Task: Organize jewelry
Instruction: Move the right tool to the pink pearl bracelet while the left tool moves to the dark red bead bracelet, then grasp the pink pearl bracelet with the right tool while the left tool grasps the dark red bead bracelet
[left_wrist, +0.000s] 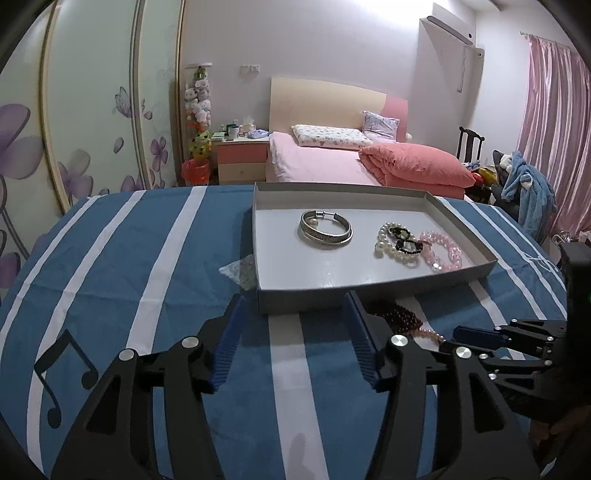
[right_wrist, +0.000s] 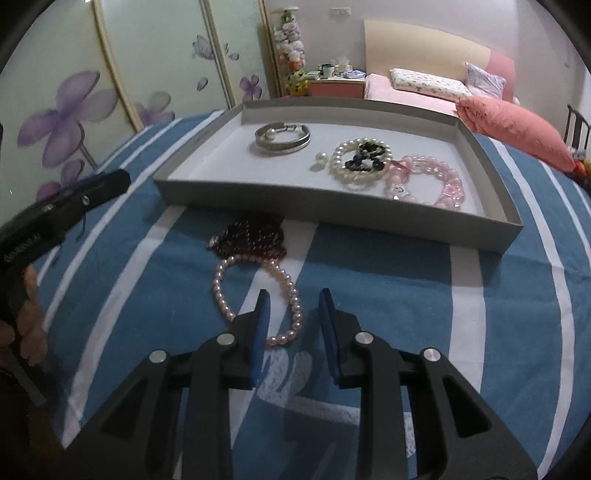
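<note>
A grey tray (left_wrist: 373, 291) is sitting on a blue-and-white striped cloth (left_wrist: 147, 266). Lying inside it are a silver bangle (left_wrist: 325, 229), a white pearl bracelet (left_wrist: 391, 245) with a black piece (left_wrist: 404, 240) on top, and a pink bead bracelet (left_wrist: 443, 251). Just in front of the tray, on the cloth, a dark red bead string (right_wrist: 255, 236) is lying, touching a pink pearl bracelet (right_wrist: 258, 299). The left gripper (left_wrist: 295, 325) is hovering before the tray's near wall, jaws standing apart and holding nothing. The right gripper (right_wrist: 293, 314) is pointing down over the pink pearl bracelet, jaws narrowly parted, with the strand passing by its left finger and nothing gripped.
</note>
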